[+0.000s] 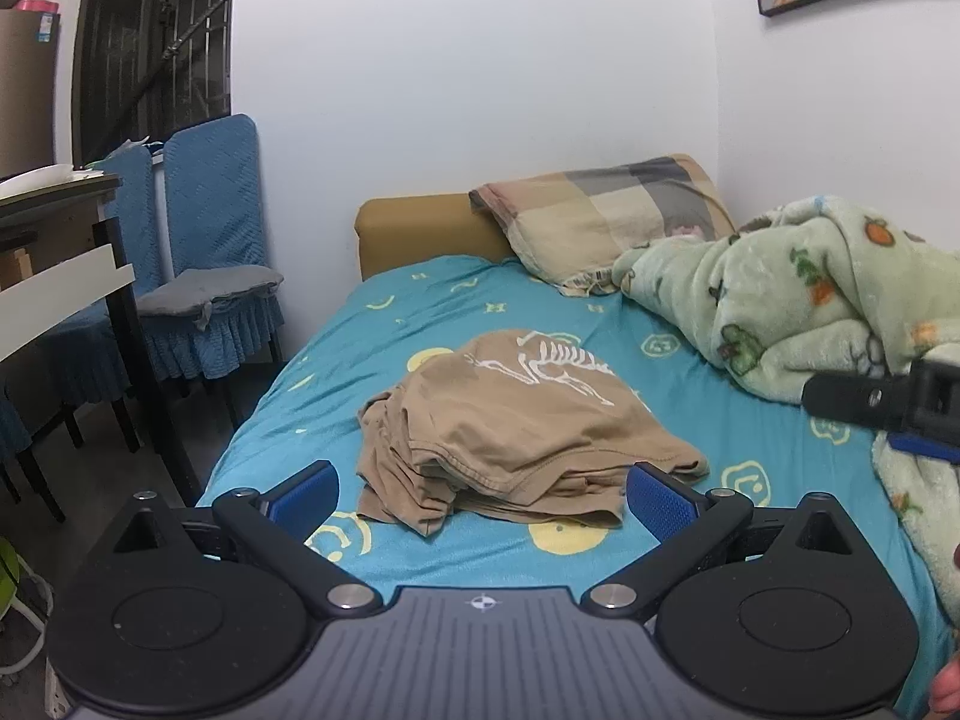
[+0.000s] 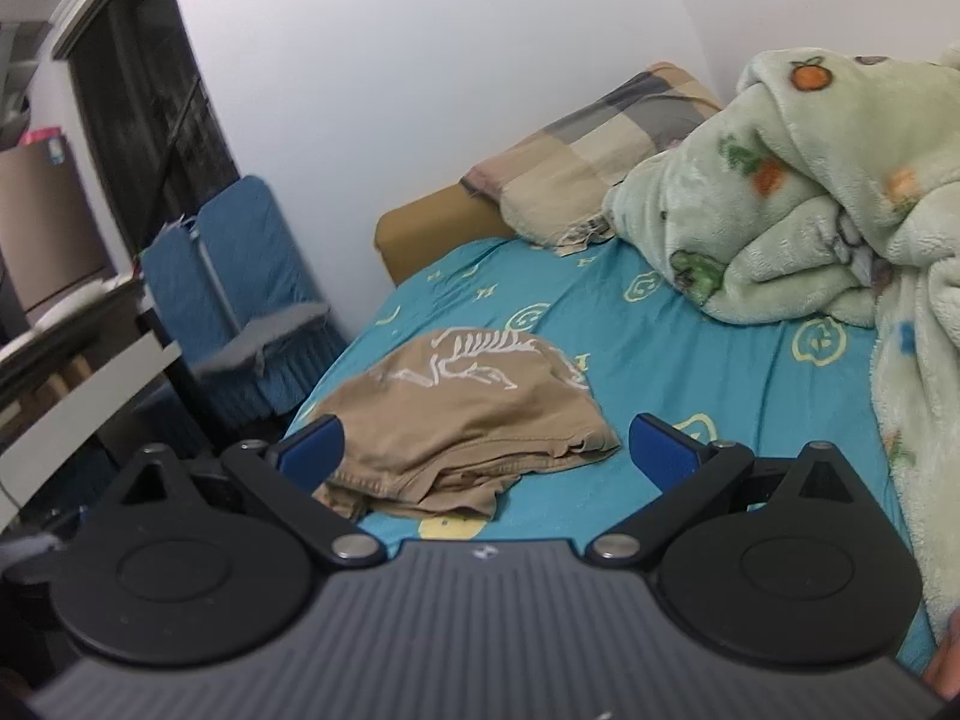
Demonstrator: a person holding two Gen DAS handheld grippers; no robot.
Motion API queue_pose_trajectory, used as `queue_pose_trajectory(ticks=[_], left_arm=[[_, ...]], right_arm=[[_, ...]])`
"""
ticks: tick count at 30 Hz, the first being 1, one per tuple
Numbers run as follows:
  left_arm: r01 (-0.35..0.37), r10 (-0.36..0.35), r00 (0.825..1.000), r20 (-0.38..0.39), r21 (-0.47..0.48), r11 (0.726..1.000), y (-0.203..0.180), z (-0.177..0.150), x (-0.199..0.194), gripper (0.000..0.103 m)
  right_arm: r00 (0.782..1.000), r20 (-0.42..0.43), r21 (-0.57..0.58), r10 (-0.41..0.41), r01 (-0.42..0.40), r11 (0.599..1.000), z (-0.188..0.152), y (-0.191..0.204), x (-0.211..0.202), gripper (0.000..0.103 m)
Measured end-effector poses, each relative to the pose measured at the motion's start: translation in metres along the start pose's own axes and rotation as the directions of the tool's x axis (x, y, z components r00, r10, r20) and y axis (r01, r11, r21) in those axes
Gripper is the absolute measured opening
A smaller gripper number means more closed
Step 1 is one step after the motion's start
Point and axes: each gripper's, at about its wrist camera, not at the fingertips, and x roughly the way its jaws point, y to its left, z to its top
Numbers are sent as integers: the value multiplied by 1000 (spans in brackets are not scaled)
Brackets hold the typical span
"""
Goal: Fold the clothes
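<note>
A tan T-shirt [image 1: 510,426] with a white skeleton print lies in a loose, rumpled heap on the teal bed sheet [image 1: 372,360]. My left gripper [image 1: 480,495] is open and empty, hovering just in front of the shirt's near edge. In the right wrist view the same shirt [image 2: 462,414] lies ahead and slightly left. My right gripper [image 2: 486,450] is open and empty above the shirt's near right corner. Part of the right gripper [image 1: 888,402] shows at the right edge of the left wrist view, over the blanket.
A green fleece blanket [image 1: 798,300] is bunched on the bed's right side, a plaid pillow [image 1: 606,216] at the head. Two blue-covered chairs [image 1: 204,252] and a table [image 1: 60,240] stand left of the bed.
</note>
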Motion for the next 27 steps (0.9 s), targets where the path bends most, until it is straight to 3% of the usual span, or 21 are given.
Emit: queue_pose_trajectory(ticks=[7,11,14,17,23,27], left_arm=[[51,-49,998,-40,57,997,-10,0,13,103],[63,-55,996,-65,127,990,-19,0,29,103],[124,-95,987,-128,239,963,-30,0,48,102],[134,-82,984,-156,360,923,-37,-2,72,101],[114,-36,986,-162,503,857,-31,-15,134,91],[144,-58,983,-173,546,825,-32,-31,174,83]], right_arm=[[999,18,-99,-34,36,994,1,8,0,103],[998,-11,-89,-56,55,995,1,5,4,103],[996,-28,-78,-79,77,994,1,-1,8,103],[993,-63,-67,-102,98,993,0,-7,17,103],[982,-112,-84,-153,144,986,-2,-9,52,103],[976,-153,-108,-155,140,984,-9,-8,81,103]])
